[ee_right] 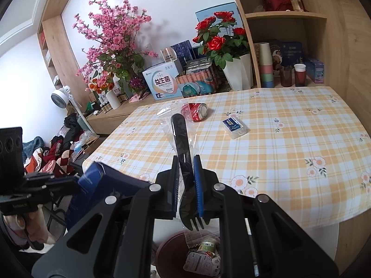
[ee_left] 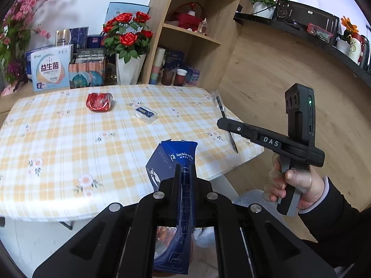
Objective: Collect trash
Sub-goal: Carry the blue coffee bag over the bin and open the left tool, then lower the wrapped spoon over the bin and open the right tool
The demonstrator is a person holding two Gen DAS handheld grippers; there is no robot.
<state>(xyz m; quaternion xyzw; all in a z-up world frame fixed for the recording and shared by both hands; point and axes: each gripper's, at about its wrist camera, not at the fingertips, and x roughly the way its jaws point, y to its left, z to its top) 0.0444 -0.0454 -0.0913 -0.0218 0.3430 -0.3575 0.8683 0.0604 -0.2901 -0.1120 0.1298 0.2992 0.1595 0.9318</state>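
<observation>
Left wrist view: we see left gripper (ee_left: 184, 173) clenched on a blue coffee pouch (ee_left: 172, 157), held over the table's near edge.
Right wrist view: right gripper (ee_right: 186, 169) clamps a black plastic fork (ee_right: 182, 143) in a clear wrapper, tines toward us.
Bin: we see a dark red trash bin (ee_right: 167, 250) below the near table edge; it holds crumpled wrappers and a small labelled tub.
Table (ee_right: 278, 143): crushed red can (ee_right: 197, 111) near the far edge, small clear box (ee_right: 235, 125) just beside it, apart.
</observation>
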